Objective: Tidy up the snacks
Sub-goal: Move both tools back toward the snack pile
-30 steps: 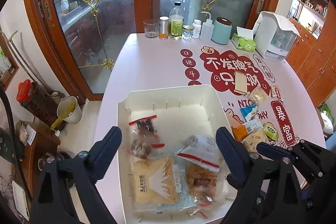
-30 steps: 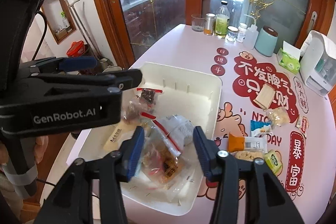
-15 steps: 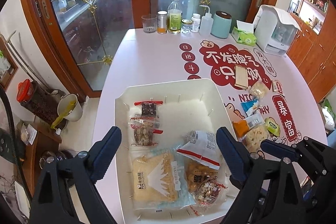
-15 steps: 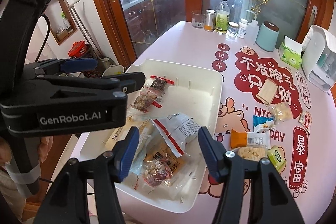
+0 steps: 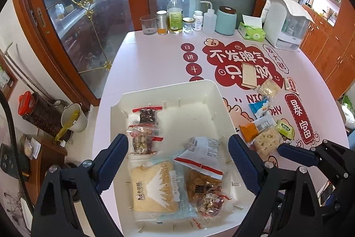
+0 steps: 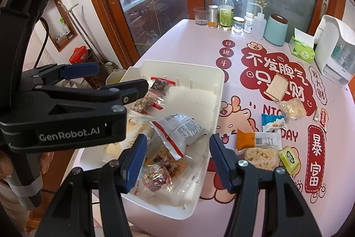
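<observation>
A white plastic bin [image 5: 170, 90] sits at the near left corner of a pink worktop [image 5: 155, 59], already holding several wrapped snacks: a dark bar in a red-edged clear wrapper [image 5: 146, 114] toward the far wall, a nut bar [image 5: 142, 139] just in front of it, a large pale-blue cracker pack with a mountain print [image 5: 158, 188] at the near side, a grey-and-white bag with a red strip [image 5: 203, 152] lying over an orange pouch [image 5: 203, 187], and a small clear packet of reddish nut clusters [image 5: 209, 203] on top of that pouch. The left tool [image 5: 177, 164] hangs above the bin's near half with its jaws spread wide and nothing between them. The right tool [image 6: 177, 156] hovers over the bin's near right side, its jaws parted and empty, the reddish packet [image 6: 156, 174] lying loose below. More snacks remain on the worktop to the right of the bin: an orange-ended packet [image 6: 255, 140], a rice-crisp square [image 6: 261, 158], a small green packet [image 6: 288, 158], a blue-and-white wrapper [image 6: 273, 122] and a wafer pack [image 6: 276, 87]. Bottles, a glass and a teal canister [image 5: 225, 20] line the far edge, beside a tissue box [image 5: 251, 31] and a white appliance [image 5: 286, 23].
</observation>
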